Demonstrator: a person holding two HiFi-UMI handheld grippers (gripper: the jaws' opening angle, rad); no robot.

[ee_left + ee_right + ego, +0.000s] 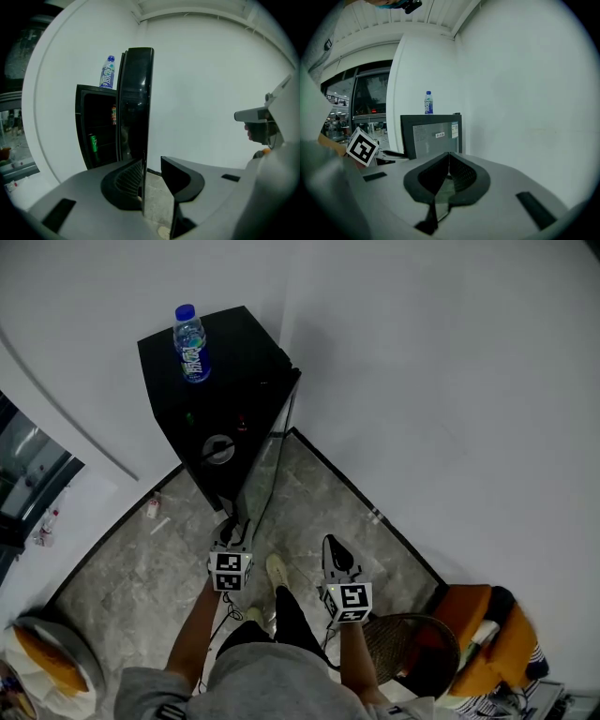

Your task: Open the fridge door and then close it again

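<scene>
Fridge stands in the corner, door swung open. Left tongs released, door edge between the jaws, close against one jaw. Right tongs clenched, empty, apart from the door.
</scene>
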